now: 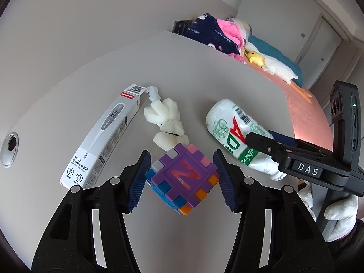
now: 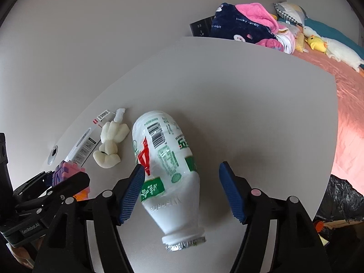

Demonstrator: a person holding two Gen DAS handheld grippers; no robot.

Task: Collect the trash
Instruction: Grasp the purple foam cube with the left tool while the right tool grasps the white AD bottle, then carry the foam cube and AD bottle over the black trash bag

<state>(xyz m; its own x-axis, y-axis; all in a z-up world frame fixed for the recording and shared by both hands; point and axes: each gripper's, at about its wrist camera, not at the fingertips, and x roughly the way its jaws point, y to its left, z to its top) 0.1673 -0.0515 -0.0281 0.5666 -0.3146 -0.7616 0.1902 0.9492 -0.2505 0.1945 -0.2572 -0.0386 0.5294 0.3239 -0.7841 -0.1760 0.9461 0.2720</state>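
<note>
Blue ribbed pads of the left gripper (image 1: pixel 183 177) are clamped on a purple, blue and orange foam puzzle cube (image 1: pixel 183 178) above the grey table (image 1: pixel 204 72).

From the right wrist, a white plastic yoghurt bottle (image 2: pixel 167 173) is seen lying on the table between the parted jaws of the right gripper (image 2: pixel 182 190), one pad touching its label.

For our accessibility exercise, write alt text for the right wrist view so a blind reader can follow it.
A white plastic drink bottle with a green and red label lies on a pale table between the open fingers of the right gripper, its foil-rimmed mouth toward the camera. To the left lie white foam pieces and a thermometer box.
</note>
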